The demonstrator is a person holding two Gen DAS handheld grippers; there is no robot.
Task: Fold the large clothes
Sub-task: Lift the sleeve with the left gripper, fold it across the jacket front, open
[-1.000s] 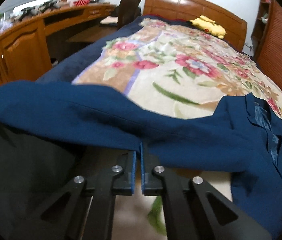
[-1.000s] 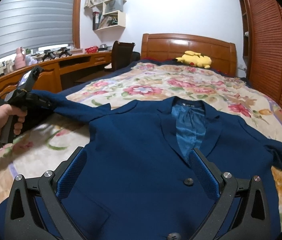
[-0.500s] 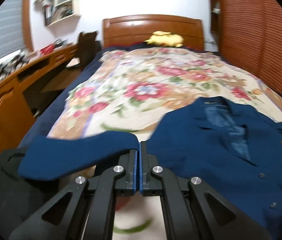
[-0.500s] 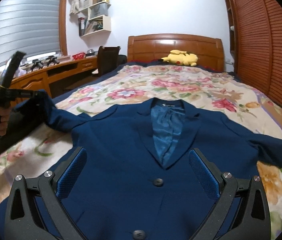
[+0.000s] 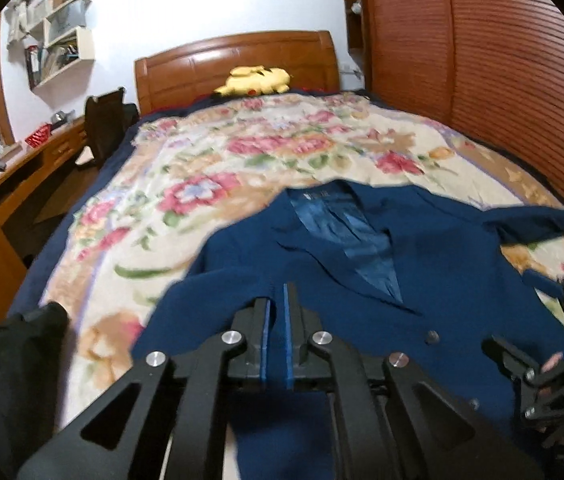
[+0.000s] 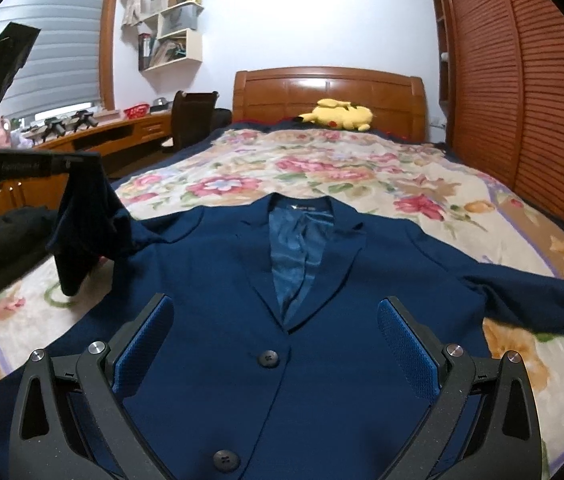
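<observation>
- A navy blazer (image 6: 242, 360) is laid face up on the bed (image 6: 362, 168), collar toward the headboard (image 6: 328, 92), hem toward the foot edge; two front buttons are seen done up.
- The blazer's right-side sleeve (image 6: 530, 300) is spread flat toward the bed's right edge.
- The left hand-held gripper (image 5: 276, 300) is seen nearly closed, only a narrow slit between the blue pads. The other sleeve (image 6: 82, 232) is pinched between them; the cloth is seen running through the slit in the left wrist view.
- In the right wrist view the left hand-held gripper (image 6: 82, 158) is held raised above the bed's left edge, roughly level, with the sleeve hanging down from its tip in a fold clear of the bedspread.
- The right hand-held gripper (image 6: 274, 344) is held wide open, nothing between its pads, low over the blazer's front near the foot edge and pointed toward the headboard; contact with the cloth cannot be determined.
- A yellow plush toy (image 6: 336, 114) is seen lying against the headboard.
- A dark garment (image 5: 10, 360) is noted at the bed's near left corner.
</observation>
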